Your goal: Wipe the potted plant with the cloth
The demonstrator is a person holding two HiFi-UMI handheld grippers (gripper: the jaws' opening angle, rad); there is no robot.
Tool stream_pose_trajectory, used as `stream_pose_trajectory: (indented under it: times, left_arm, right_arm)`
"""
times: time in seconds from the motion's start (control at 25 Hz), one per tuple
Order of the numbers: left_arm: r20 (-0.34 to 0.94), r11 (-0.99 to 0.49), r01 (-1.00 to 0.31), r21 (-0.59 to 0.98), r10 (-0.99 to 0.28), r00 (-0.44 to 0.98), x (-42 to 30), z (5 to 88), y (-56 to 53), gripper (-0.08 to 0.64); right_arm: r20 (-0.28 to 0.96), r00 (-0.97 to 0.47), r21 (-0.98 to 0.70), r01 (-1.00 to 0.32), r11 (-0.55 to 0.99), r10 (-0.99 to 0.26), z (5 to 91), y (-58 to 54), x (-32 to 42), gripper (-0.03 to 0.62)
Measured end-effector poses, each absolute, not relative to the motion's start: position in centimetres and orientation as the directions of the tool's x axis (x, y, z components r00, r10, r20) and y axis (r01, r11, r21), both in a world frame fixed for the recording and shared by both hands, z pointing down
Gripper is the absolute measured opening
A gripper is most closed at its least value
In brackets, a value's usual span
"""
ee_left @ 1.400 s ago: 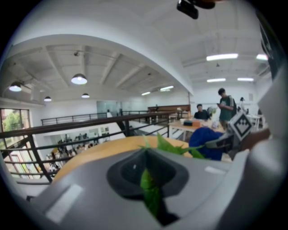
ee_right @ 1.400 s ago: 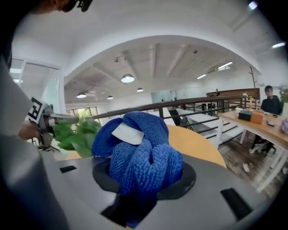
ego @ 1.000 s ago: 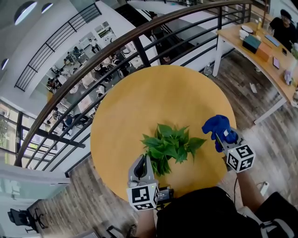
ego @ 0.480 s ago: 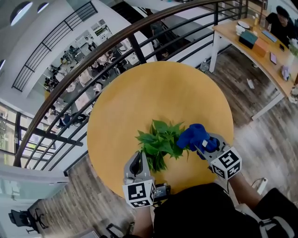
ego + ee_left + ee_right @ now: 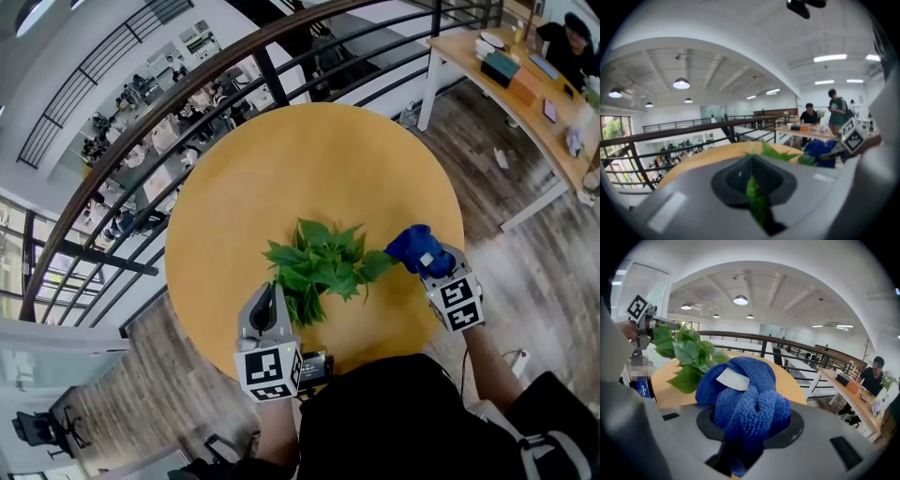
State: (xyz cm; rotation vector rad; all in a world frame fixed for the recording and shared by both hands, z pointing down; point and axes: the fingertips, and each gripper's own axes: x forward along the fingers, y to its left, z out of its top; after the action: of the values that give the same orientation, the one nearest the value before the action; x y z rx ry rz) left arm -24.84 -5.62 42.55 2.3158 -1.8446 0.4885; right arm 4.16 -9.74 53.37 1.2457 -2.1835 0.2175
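Note:
The potted plant [image 5: 319, 265] stands near the front of the round yellow table [image 5: 309, 159]; its leaves hide the pot. My left gripper [image 5: 273, 300] is at the plant's front left, shut on a green leaf [image 5: 755, 200] that shows between its jaws. My right gripper [image 5: 424, 258] is shut on a bunched blue cloth [image 5: 412, 246] with a white label [image 5: 733, 379]. The cloth [image 5: 745, 404] sits at the tips of the plant's [image 5: 684, 352] right-hand leaves. From the left gripper view, the cloth [image 5: 818, 153] shows just past the leaves [image 5: 776, 152].
A dark railing [image 5: 234, 56] curves behind the table, with a lower floor beyond it. A long wooden desk [image 5: 525, 89] with items and a seated person stands at the back right. The person's dark clothing fills the bottom of the head view.
The right gripper swept the cloth in over the plant's right leaves, then drew back to the leaf tips at the right. The left gripper kept its hold.

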Motion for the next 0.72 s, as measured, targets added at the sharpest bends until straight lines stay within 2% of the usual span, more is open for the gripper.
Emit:
stream_pose_trajectory:
  times: [0.16, 0.24, 0.32, 0.44, 0.6, 0.72]
  left_arm:
    - [0.333, -0.246, -0.965, -0.09, -0.92, 0.204, -24.5, 42.3, -5.4, 0.002]
    - [0.33, -0.249, -0.964, -0.088, -0.921, 0.208, -24.4, 42.2, -5.5, 0.002]
    - [0.328, -0.249, -0.965, -0.086, -0.921, 0.209, -24.5, 42.2, -5.5, 0.002]
    - [0.328, -0.244, -0.966, -0.086, -0.922, 0.204, -24.6, 42.3, -5.5, 0.002]
    - [0.332, -0.249, -0.965, -0.084, -0.92, 0.208, -24.6, 42.4, -5.5, 0.002]
    - [0.329, -0.254, -0.964, -0.084, -0.92, 0.214, -24.6, 42.6, -5.9, 0.002]
  right_arm:
    - [0.418, -0.451, 0.108, -0.837, 0.536, -0.789, 46.0, -9.8, 3.1, 0.158]
    - [0.339, -0.53, 0.103, -0.8, 0.591, -0.777, 42.2, -9.1, 0.8, 0.158]
    - [0.321, -0.61, 0.106, -0.737, 0.667, -0.725, 40.5, -7.8, -2.1, 0.158]
    - [0.416, -0.683, 0.131, -0.608, 0.783, -0.6, 43.7, -5.1, -7.0, 0.158]
    - [0.61, -0.629, 0.197, -0.469, 0.861, -0.482, 51.6, -1.5, -9.4, 0.158]
    - [0.675, -0.601, 0.256, -0.354, 0.899, -0.429, 54.4, 0.1, -10.0, 0.158]
